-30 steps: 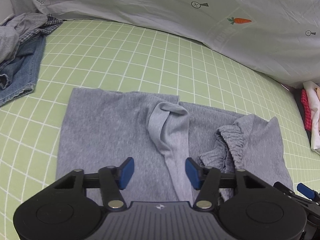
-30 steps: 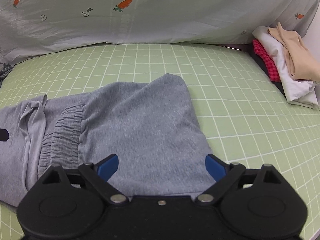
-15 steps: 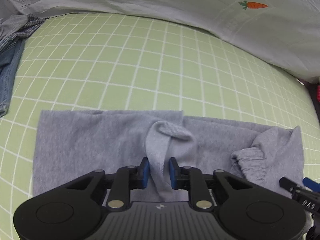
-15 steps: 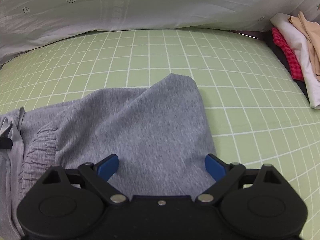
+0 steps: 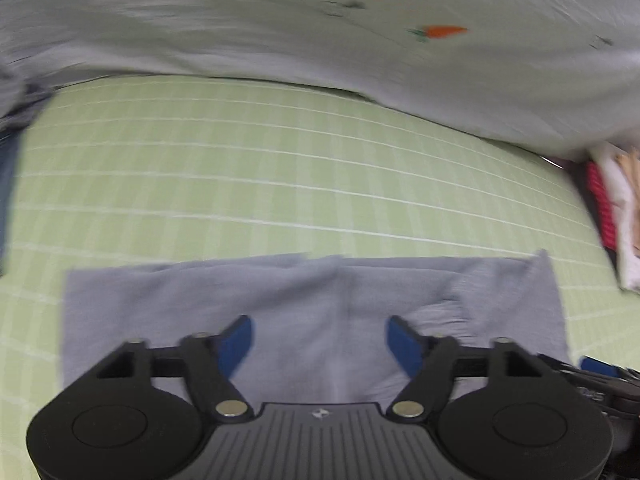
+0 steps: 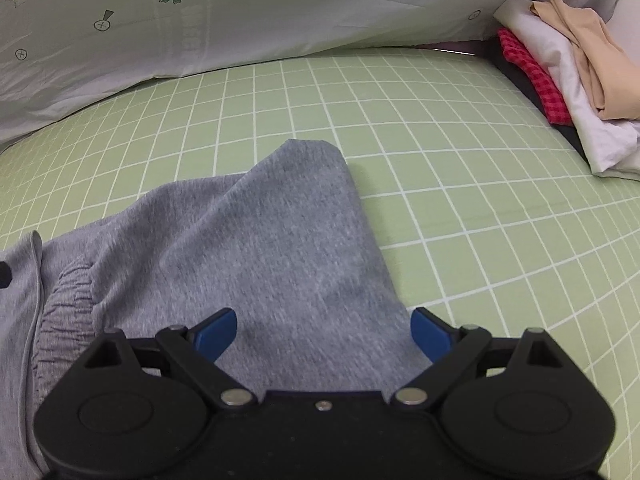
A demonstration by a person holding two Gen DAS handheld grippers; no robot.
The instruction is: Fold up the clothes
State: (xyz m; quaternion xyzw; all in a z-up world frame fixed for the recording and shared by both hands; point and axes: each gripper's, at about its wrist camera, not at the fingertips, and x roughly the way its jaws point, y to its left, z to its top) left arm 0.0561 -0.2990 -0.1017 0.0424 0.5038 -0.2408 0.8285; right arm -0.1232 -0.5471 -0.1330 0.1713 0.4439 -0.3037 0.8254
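A grey knit garment (image 5: pixel 168 312) lies spread on the green checked mat (image 5: pixel 240 168); the left wrist view is blurred by motion. My left gripper (image 5: pixel 320 340) hovers over the garment's middle, open, with nothing between its blue pads. In the right wrist view the same grey garment (image 6: pixel 280 240) shows a raised fold and a gathered elastic waistband (image 6: pixel 64 304) at the left. My right gripper (image 6: pixel 324 330) stands open just over the cloth's near edge, empty.
A white sheet with carrot prints (image 6: pixel 200 12) borders the far side of the mat (image 6: pixel 440 128). A stack of folded clothes (image 6: pixel 568 80) in red, white and beige sits at the right. Dark denim (image 5: pixel 6 184) shows at the left edge.
The left gripper, shut on a raised strip of the grey cloth half a second ago, has opened; the strip now lies flat. The right gripper stays open and has barely moved.
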